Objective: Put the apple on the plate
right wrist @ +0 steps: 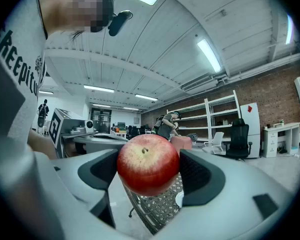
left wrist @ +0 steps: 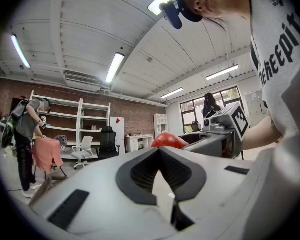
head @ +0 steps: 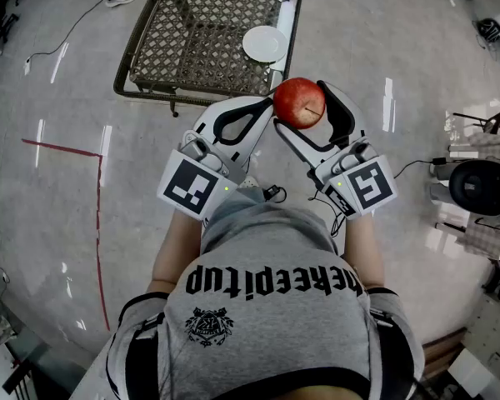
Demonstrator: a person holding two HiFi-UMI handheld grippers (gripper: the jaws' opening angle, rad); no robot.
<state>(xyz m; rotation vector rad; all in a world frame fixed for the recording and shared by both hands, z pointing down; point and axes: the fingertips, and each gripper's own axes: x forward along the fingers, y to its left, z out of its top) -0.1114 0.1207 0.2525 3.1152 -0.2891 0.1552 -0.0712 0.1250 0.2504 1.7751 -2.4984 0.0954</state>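
Right tongs (right wrist: 149,176) around glossy red apple (right wrist: 148,159)

Grey shirt (head: 267,307): black block lettering across it, legible part "keepitup"; the letters before that are cut off at a fold. Same print partly visible in both gripper views. Round black emblem (head: 209,326) next to the lettering: its print is too small to read.

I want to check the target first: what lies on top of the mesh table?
Only a white plate shows on the mesh table; the apple in the right gripper covers its near corner.
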